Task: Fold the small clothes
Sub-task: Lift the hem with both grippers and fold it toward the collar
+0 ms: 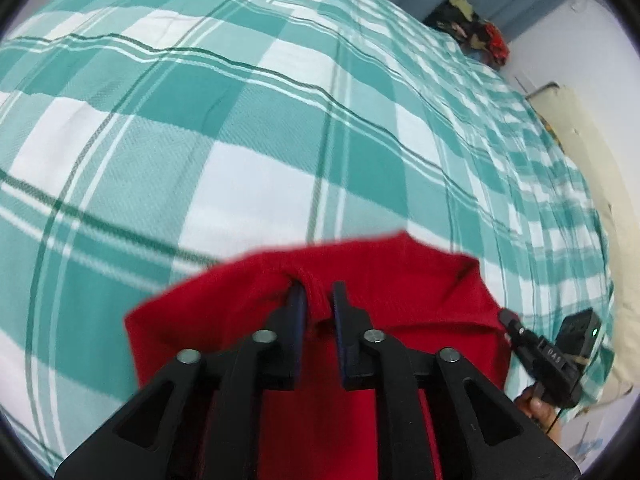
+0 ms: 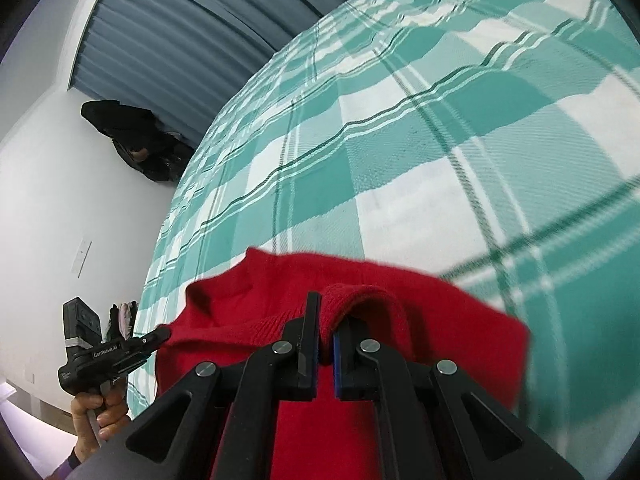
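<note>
A small red knit garment [image 1: 360, 280] hangs from both grippers above a bed with a teal and white checked sheet [image 1: 240, 140]. My left gripper [image 1: 318, 300] is shut on a bunched fold of its top edge. My right gripper [image 2: 328, 320] is shut on another fold of the red garment [image 2: 440, 320]. The right gripper also shows at the garment's right corner in the left wrist view [image 1: 508, 316]. The left gripper shows at its left corner in the right wrist view [image 2: 160, 336]. The garment's lower part is hidden behind the gripper bodies.
The checked sheet [image 2: 440, 140] fills most of both views. A pile of dark and red clothes [image 1: 476, 28] lies at the bed's far end. A dark bag or garment [image 2: 136, 140] sits by the white wall. Blue curtains [image 2: 192, 28] hang behind.
</note>
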